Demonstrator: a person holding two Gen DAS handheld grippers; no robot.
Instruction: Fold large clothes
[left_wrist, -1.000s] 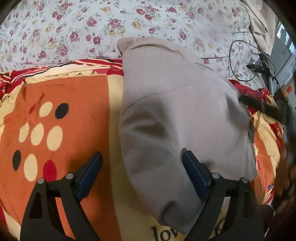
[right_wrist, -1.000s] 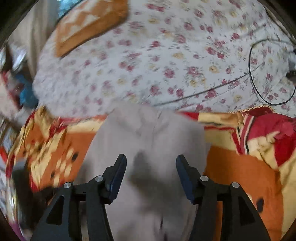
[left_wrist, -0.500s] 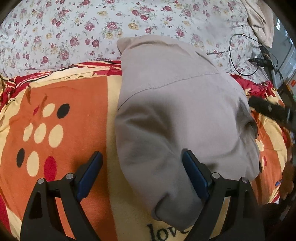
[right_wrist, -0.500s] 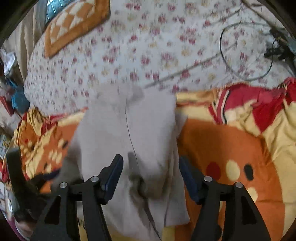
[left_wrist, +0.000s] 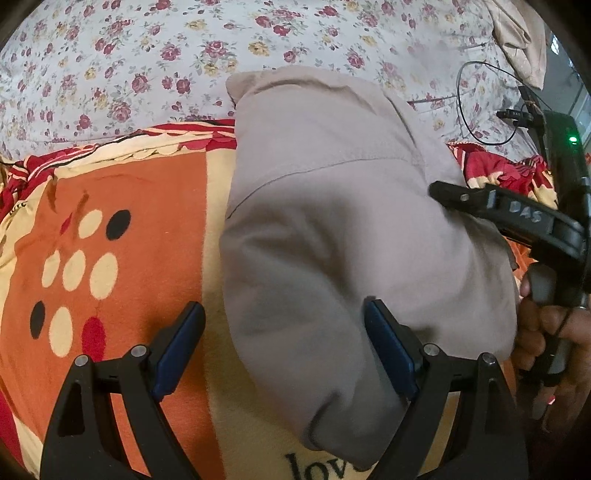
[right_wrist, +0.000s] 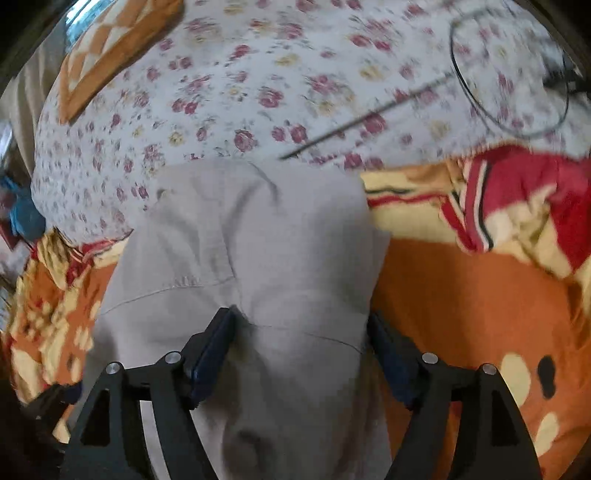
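Note:
A grey-beige garment lies folded in a thick bundle on an orange, yellow and red blanket. My left gripper is open just above the garment's near left edge, with cloth between its fingers. The right gripper's arm reaches over the garment's right side in the left wrist view. In the right wrist view the same garment fills the middle. My right gripper is open, its fingers straddling a raised fold of the cloth.
A white floral bedsheet lies beyond the blanket. A black cable loop and a black device with a green light sit at the far right. An orange checked cushion lies at the far left of the bed.
My right gripper has moved in lower and closer over the garment, its fingers now around a fold. In the left wrist view it has come further over the right side. My left gripper stays nearly still.

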